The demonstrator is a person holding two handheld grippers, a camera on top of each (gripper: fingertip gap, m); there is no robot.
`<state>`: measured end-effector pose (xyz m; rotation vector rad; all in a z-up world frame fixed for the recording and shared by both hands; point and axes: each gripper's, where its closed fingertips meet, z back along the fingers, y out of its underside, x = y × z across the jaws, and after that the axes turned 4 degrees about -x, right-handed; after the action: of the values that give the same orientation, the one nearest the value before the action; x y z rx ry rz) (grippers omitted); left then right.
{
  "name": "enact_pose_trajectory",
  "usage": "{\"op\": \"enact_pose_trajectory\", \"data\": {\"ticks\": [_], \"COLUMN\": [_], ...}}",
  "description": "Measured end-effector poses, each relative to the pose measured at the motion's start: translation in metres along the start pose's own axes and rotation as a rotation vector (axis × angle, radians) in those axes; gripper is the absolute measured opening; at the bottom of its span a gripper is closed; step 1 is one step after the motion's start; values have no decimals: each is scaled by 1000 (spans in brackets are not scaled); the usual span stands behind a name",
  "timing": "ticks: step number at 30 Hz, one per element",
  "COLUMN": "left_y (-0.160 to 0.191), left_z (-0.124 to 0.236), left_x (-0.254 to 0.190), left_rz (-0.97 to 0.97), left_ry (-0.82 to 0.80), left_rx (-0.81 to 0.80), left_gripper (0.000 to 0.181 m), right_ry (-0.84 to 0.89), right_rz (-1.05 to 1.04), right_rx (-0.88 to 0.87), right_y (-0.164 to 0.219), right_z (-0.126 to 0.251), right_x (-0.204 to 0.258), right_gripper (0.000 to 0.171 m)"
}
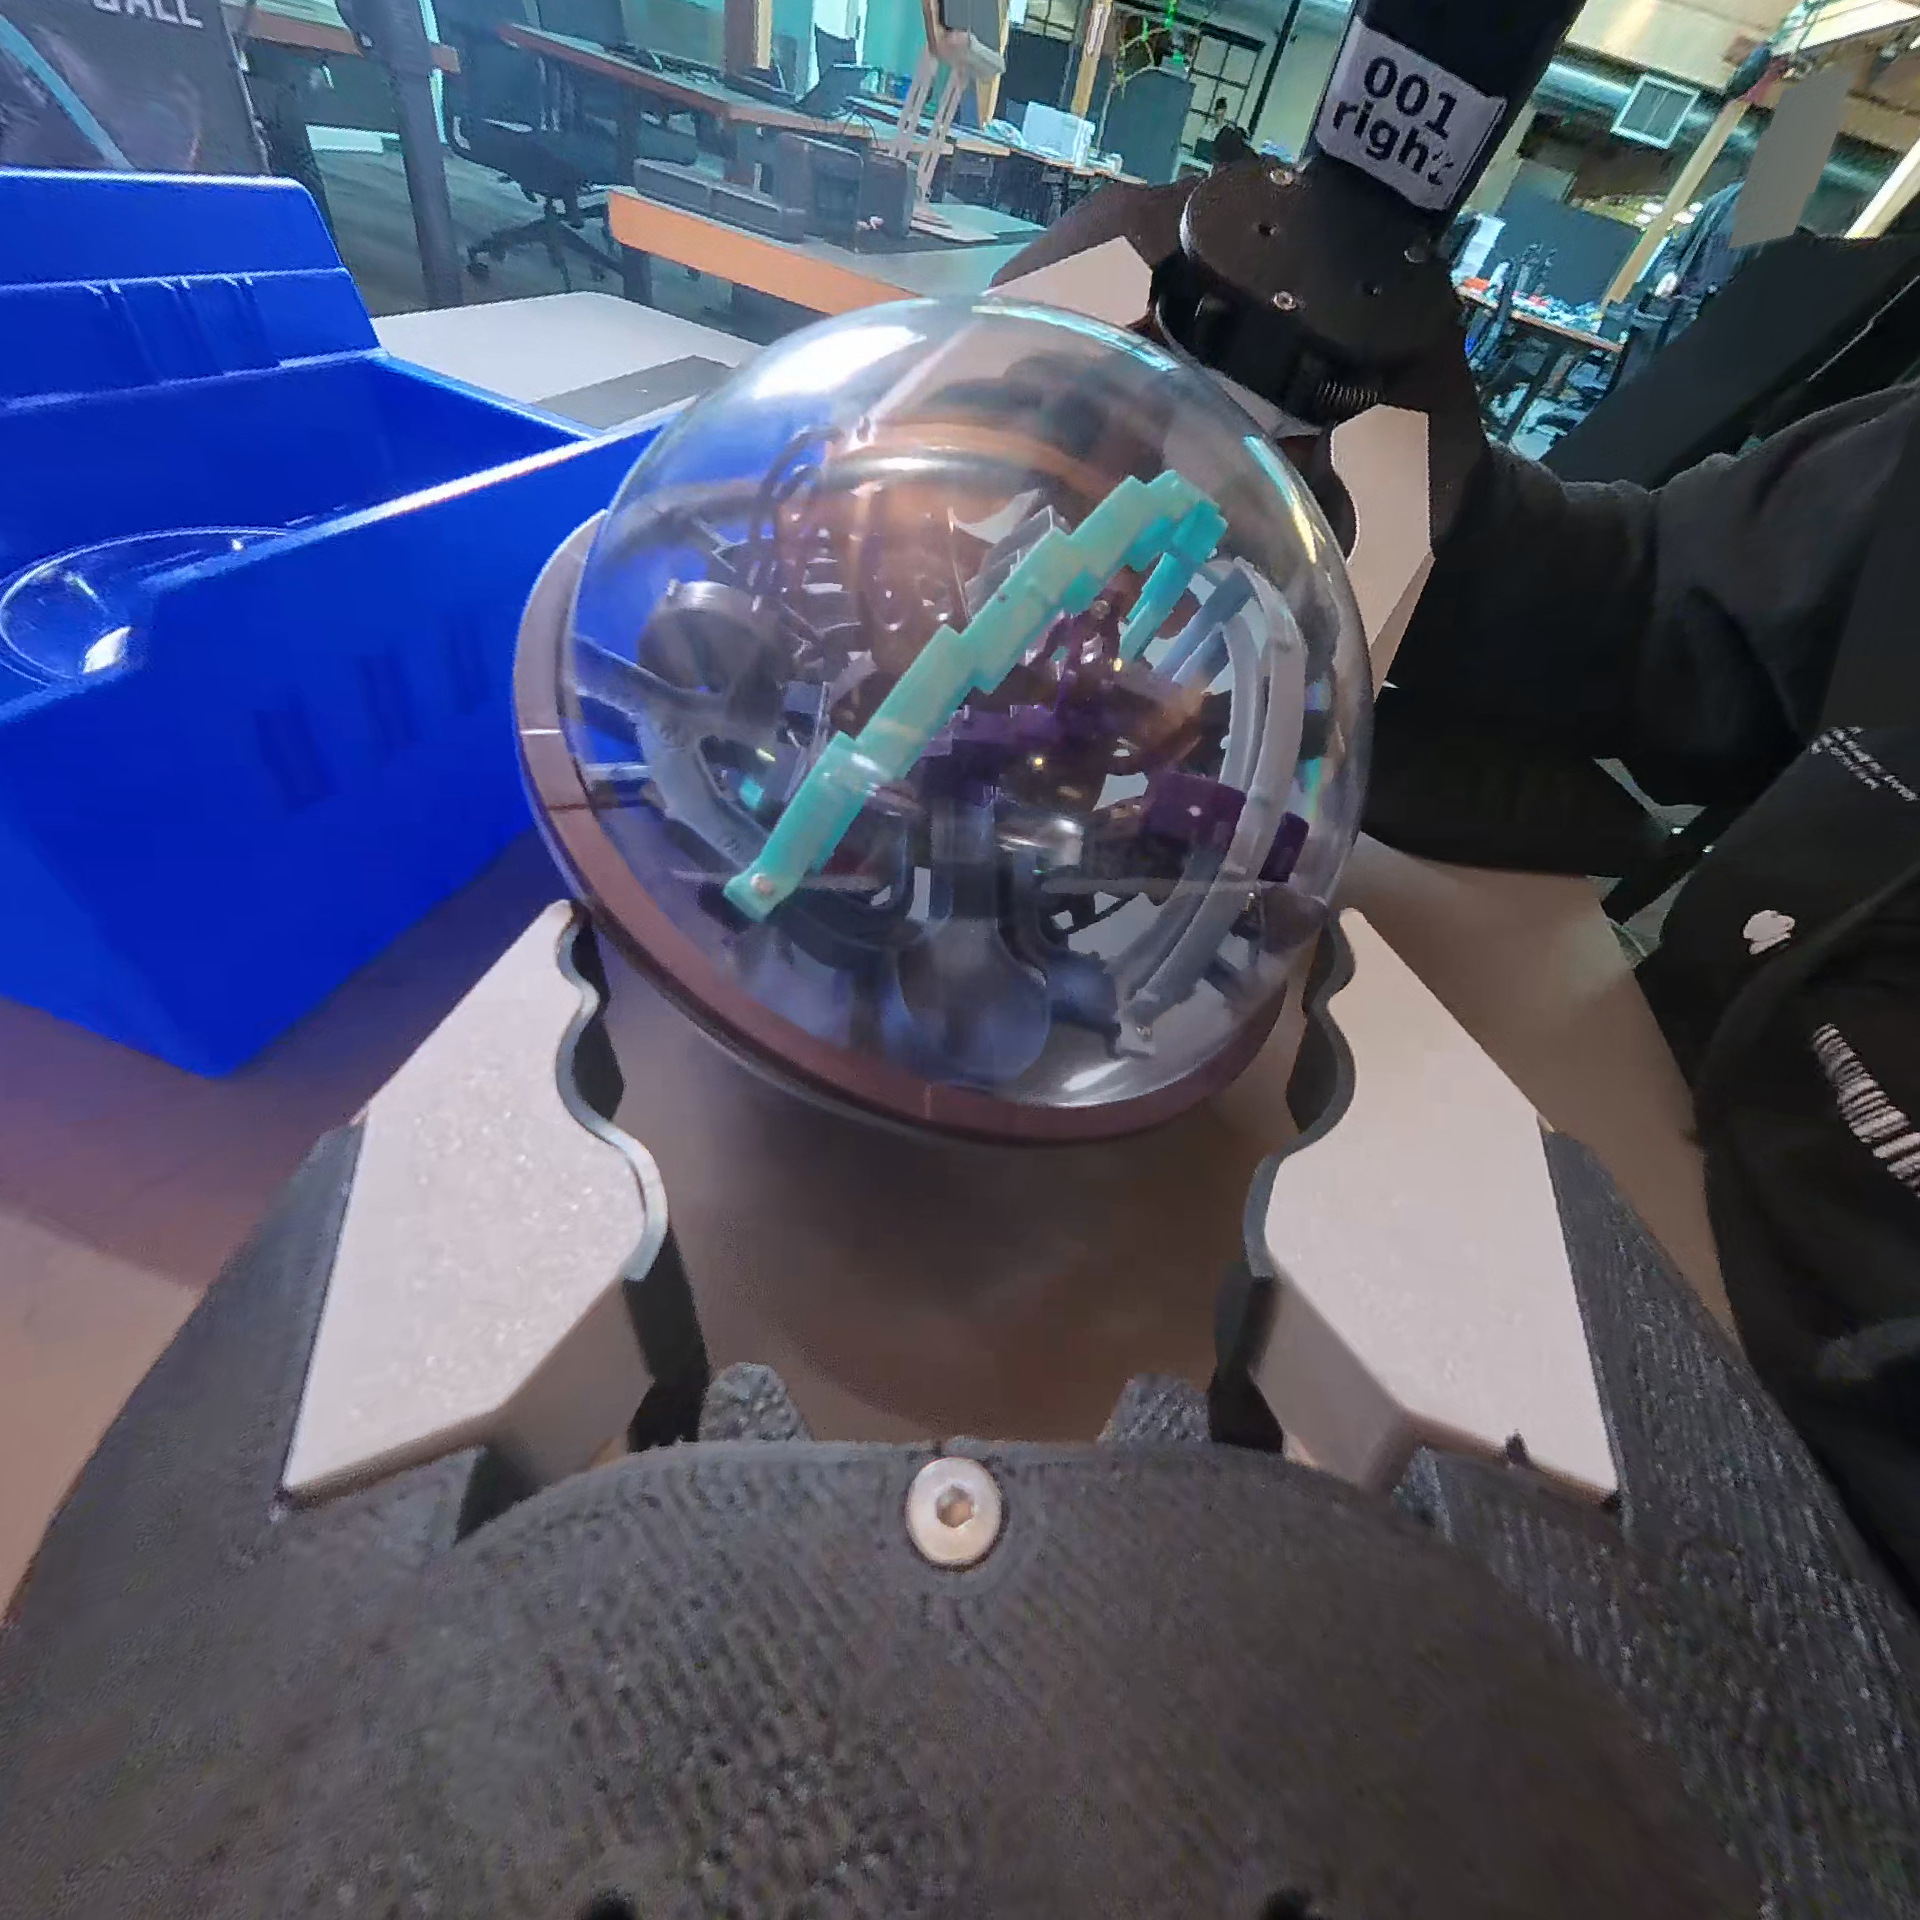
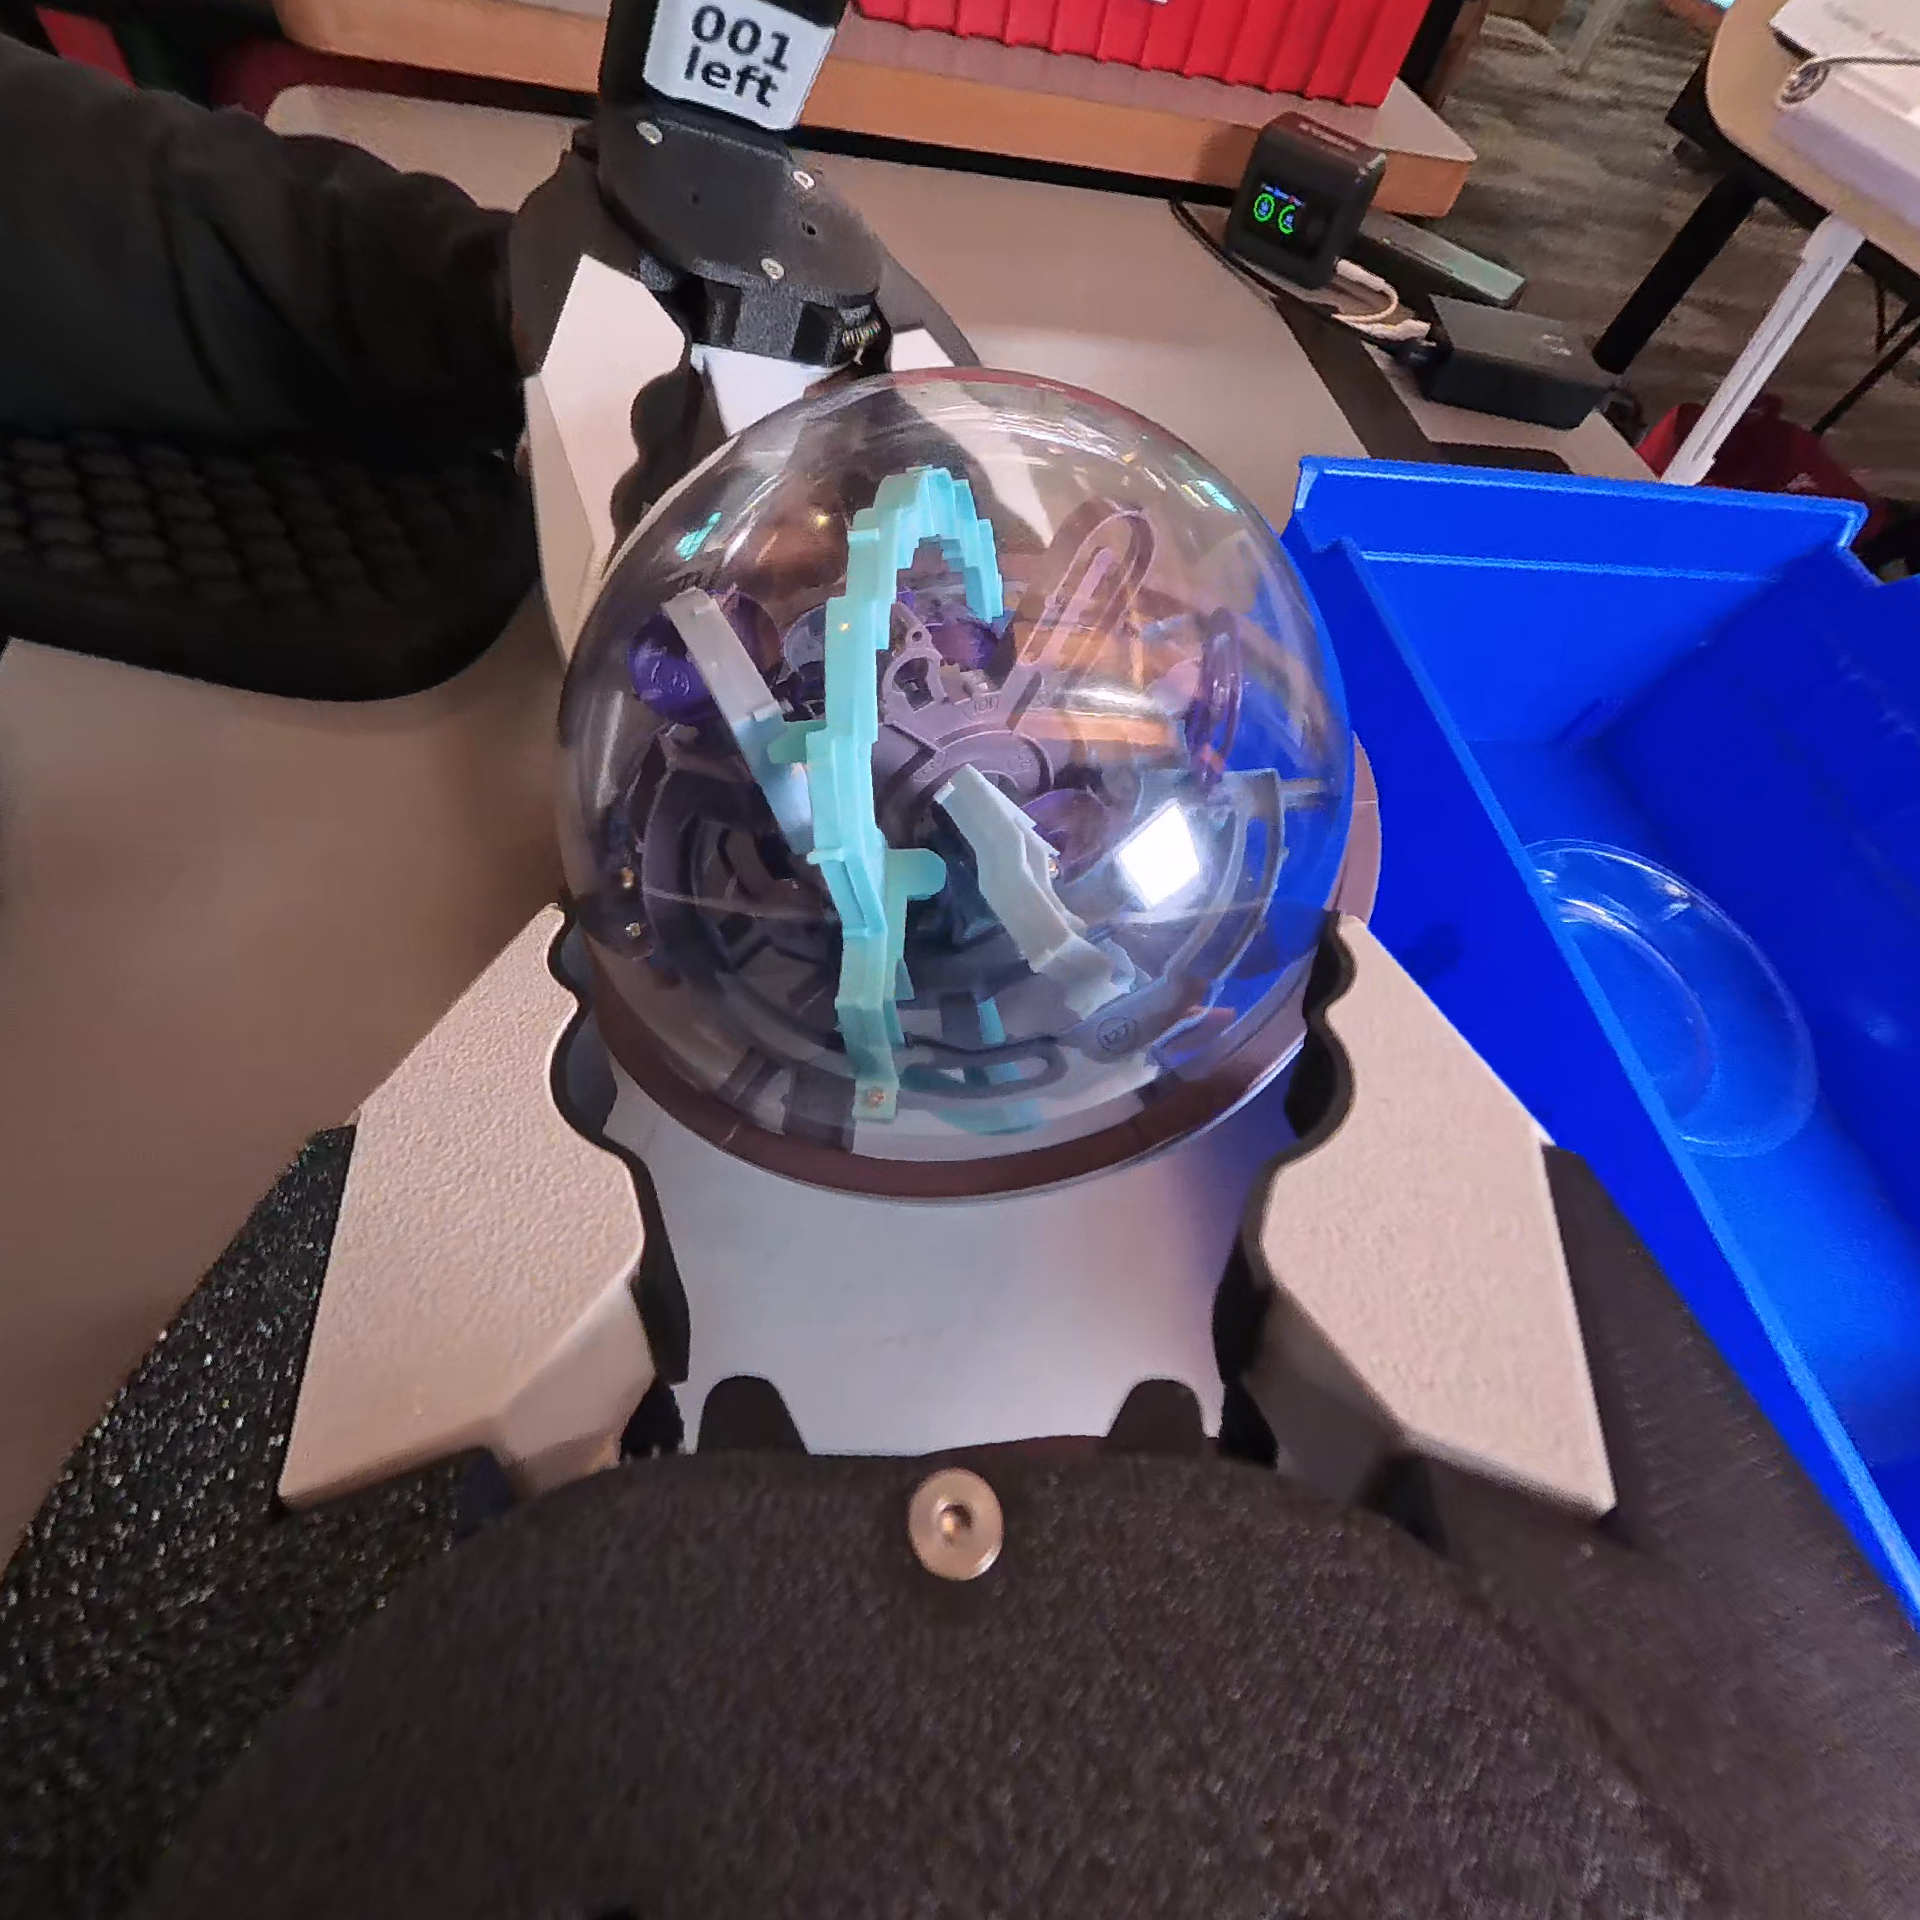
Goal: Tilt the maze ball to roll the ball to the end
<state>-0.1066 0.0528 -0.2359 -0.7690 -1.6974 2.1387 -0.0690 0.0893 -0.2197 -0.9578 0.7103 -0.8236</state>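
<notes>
The maze ball (image 1: 935,707) is a clear sphere with a brown band around it and teal, grey and purple tracks inside. It is tilted and held between the two grippers from opposite sides. My left gripper (image 1: 956,935) has its fingers spread wide, with the tips against the sphere's two flanks. My right gripper (image 2: 954,935) clasps the maze ball (image 2: 951,769) the same way from the other side. Each gripper's black body shows beyond the ball in the other's view. I cannot pick out the small ball inside.
A blue plastic bin (image 1: 208,727) stands close beside the ball, also in the right wrist view (image 2: 1662,727), with a clear dome (image 2: 1683,987) lying in it. A person's black sleeve (image 1: 1662,675) is on the other side. A small screened device (image 2: 1299,197) sits at the table's back.
</notes>
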Motion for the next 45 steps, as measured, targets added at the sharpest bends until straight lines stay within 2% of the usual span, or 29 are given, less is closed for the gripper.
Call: {"op": "enact_pose_trajectory", "data": {"ticks": [12, 21, 27, 31, 38, 45], "left_y": [-2, 3, -19, -12, -8, -12], "left_z": [2, 4, 7, 1, 5, 8], "left_x": [-2, -8, -10, -9, -7, -6], "left_rz": [12, 20, -33, -129, -106, -95], "left_ry": [2, 43, 24, -21, -2, -15], "left_rx": [-36, -8, -124, -78, -69, -83], "left_gripper": [127, 120, 130, 138, 136, 130], "right_ry": [-6, -82, -113, -125, -101, 32], "right_rz": [-28, -111, -127, -141, -152, -134], "right_rx": [-36, -65, -74, -83, -105, -82], "right_y": [3, 4, 5, 3, -2, -2], "right_z": [-1, 5, 4, 2, 0, 13], "right_x": [1, 4, 7, 7, 7, 3], "right_gripper": [134, 134, 133, 133, 131, 129]}}
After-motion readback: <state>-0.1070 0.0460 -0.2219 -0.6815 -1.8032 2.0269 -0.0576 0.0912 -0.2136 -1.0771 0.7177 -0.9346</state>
